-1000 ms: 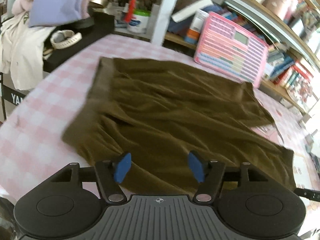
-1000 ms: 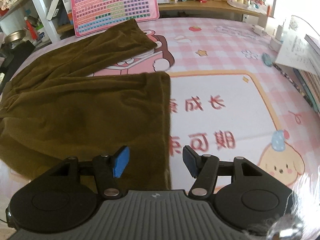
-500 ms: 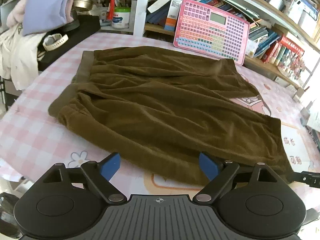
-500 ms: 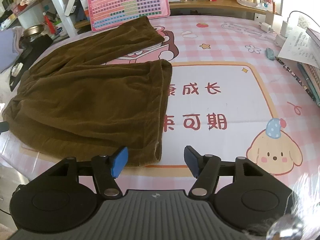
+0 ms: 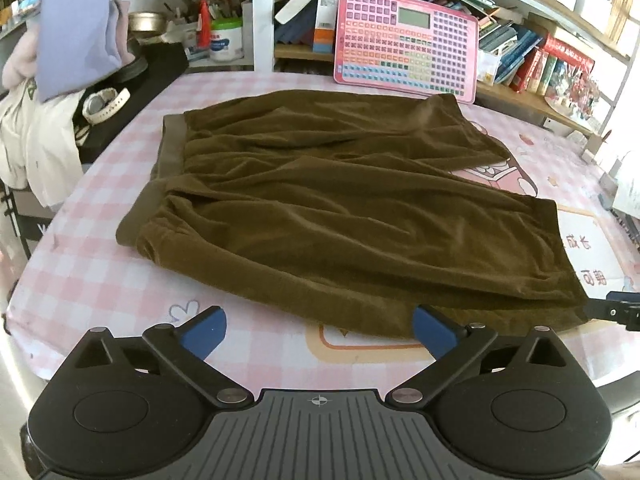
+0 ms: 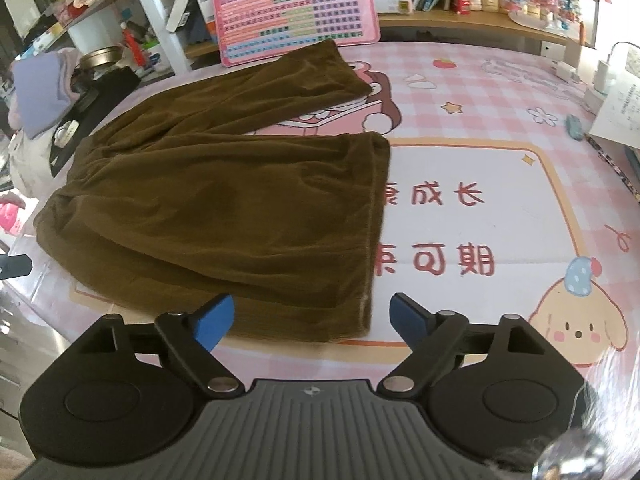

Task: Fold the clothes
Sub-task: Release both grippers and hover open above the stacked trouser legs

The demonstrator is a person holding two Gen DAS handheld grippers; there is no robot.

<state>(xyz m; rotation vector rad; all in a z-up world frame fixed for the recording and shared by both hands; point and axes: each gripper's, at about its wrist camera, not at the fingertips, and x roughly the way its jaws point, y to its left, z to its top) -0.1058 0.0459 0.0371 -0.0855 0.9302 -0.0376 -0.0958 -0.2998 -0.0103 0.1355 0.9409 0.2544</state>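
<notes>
Brown velvet shorts [image 5: 340, 204] lie spread flat on the pink checked table, waistband at the left and both legs reaching right. My left gripper [image 5: 320, 334] hovers just short of the shorts' near edge, its jaws opening wide, nothing between its blue pads. In the right wrist view the same shorts [image 6: 224, 208] fill the left half, the near leg's hem running down the middle. My right gripper [image 6: 312, 320] hangs over that hem's near corner, its jaws opening too, and the pads do not press the cloth. A tip of the right gripper [image 5: 616, 312] shows at the left wrist view's right edge.
A pink keyboard toy [image 5: 404, 60] leans against the bookshelf behind the shorts. Piled clothes [image 5: 72, 52] and a white wristwatch [image 5: 106, 102] sit at the far left. Papers and a charger [image 6: 600, 80] lie at the right. The printed mat [image 6: 460, 216] covers the table's right half.
Both grippers have pulled back from the shorts and their jaws have spread wider. The shorts now lie flat in full view; the left gripper has backed off the cloth's near edge.
</notes>
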